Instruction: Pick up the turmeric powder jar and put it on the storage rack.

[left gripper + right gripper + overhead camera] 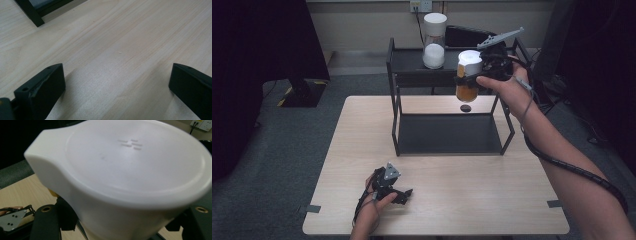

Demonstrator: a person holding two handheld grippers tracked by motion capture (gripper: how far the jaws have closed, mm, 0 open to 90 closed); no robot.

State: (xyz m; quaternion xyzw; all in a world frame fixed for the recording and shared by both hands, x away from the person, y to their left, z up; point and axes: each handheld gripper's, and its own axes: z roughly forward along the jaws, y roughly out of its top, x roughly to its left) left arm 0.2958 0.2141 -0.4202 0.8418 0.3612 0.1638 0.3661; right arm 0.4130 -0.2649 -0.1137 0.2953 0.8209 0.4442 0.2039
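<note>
my right tongs (475, 75) are clamped on a jar (468, 76) with a white lid and orange contents, and i have it lifted in the air at the right end of the black shelf rack (394, 75), about level with its upper shelf. in the right gripper view the white lid (130, 165) sits close against the camera with my jaws pressed to the body on either side below it. my left tongs (401, 194) rest low at the near left of the counter (492, 200), jaws spread wide with nothing between them; in the left gripper view bare wood (120, 52) lies between them and a corner of the rack's foot (32, 13) is at the far left. on the rack's upper shelf, left of my jar, stands a second white-lidded jar (434, 40) with white contents.
</note>
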